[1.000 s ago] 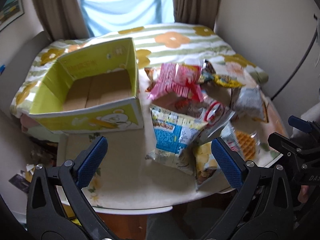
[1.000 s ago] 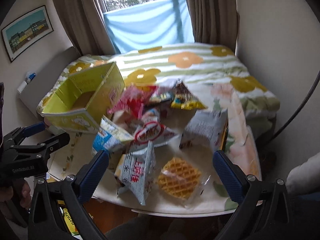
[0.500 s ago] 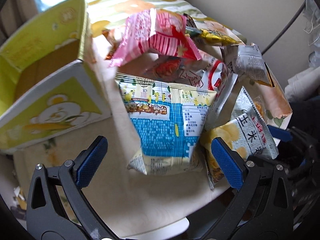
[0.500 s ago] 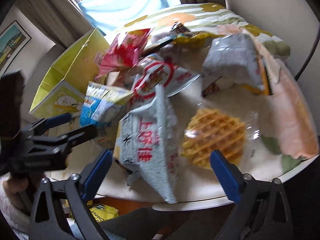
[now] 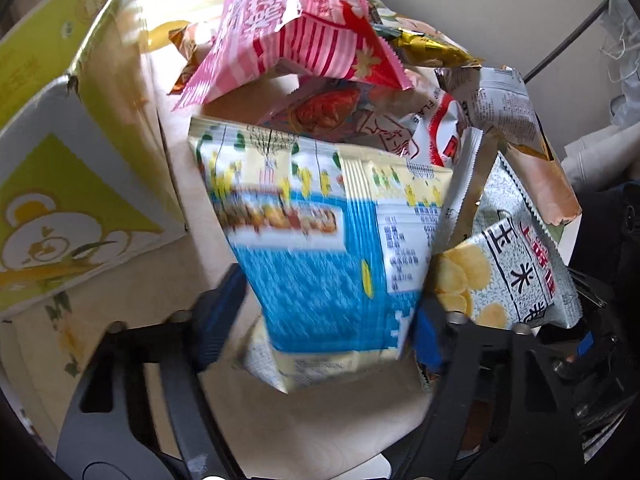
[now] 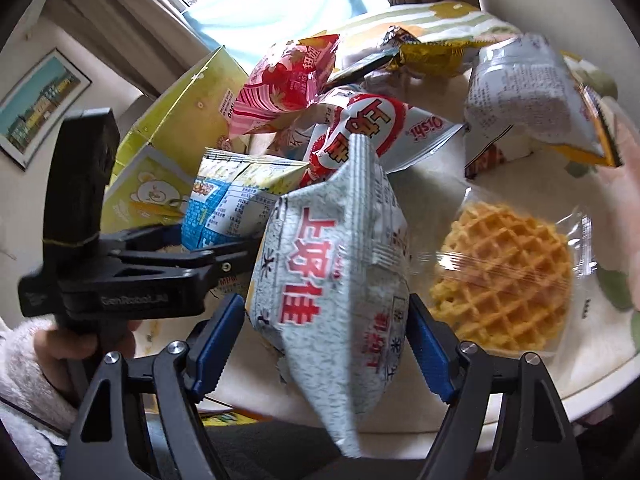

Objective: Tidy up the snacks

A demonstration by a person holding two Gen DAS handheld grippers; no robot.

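Both grippers are down at the snack pile on the round table (image 6: 448, 168), and both sets of jaws have just been closing. The left gripper (image 5: 320, 336) has the blue-and-yellow packet (image 5: 320, 240) between its blue pads; the pads look to be meeting the packet's lower sides, but motion blur there leaves it unclear whether they press yet. The right gripper (image 6: 326, 346) straddles the grey speckled chip bag (image 6: 332, 280); its pads sit at the bag's flanks and appear to touch, so I read this as a grip forming. Progress judgement: early. The yellow carton (image 5: 60, 168) at the pile's left seems the likely destination, and no snack is seen in the little of its interior that shows. Left on the table: the pink striped packet (image 5: 296, 36), the red-and-white bag (image 6: 360, 128), the gold wrappers (image 6: 432, 56), the grey-and-orange bag (image 6: 528, 104) and the wrapped waffle (image 6: 504, 280). Hidden or unclear: most of the carton's inside, the packets buried under the pile, the table's near edge behind the gripper frames, and the left pads' contact. A hand (image 6: 80, 344) in a fleecy white sleeve holds the left gripper's handle.
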